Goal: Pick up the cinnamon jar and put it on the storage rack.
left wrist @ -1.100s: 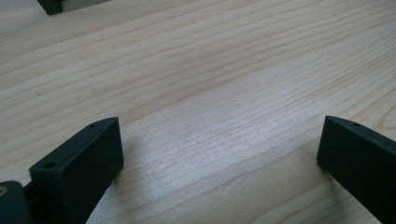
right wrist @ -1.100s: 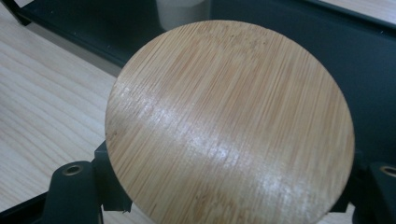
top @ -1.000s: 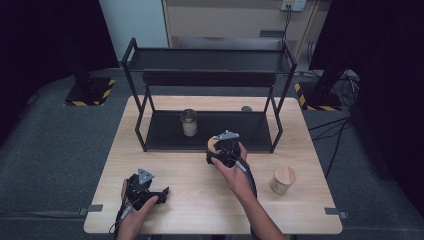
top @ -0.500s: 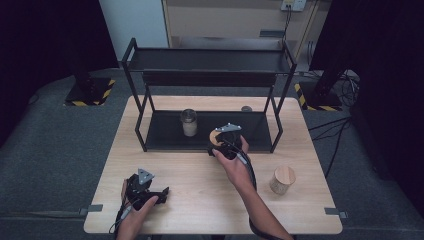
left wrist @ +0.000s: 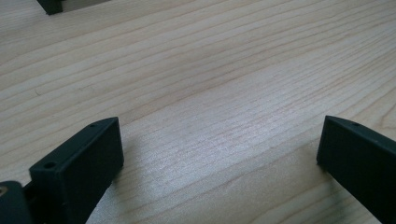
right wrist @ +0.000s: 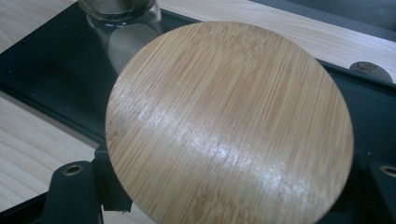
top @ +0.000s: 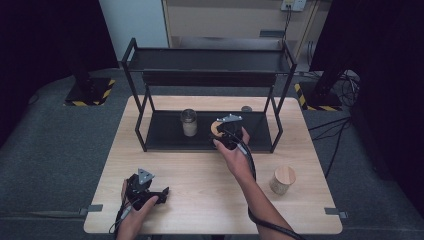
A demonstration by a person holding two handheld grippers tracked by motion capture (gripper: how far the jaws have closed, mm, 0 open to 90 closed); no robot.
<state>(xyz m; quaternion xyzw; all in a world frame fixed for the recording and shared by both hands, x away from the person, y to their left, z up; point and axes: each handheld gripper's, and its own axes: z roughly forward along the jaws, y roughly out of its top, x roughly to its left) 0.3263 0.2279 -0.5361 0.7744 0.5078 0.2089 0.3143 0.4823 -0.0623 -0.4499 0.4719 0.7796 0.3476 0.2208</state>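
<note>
Right claw (top: 223,129) clamped on bamboo-lidded jar (right wrist: 229,123) over rack's bottom shelf (top: 165,137) near table's far edge, probably glass so slick and breakable, best gripped round the lid; left claw (left wrist: 219,154) wide open, empty.

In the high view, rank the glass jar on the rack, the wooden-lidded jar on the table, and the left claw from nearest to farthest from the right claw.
1. Glass jar, just left of the right claw, on the rack's lower shelf.
2. Wooden-lidded jar, on the table's right side.
3. Left claw, near the table's front left.
</note>
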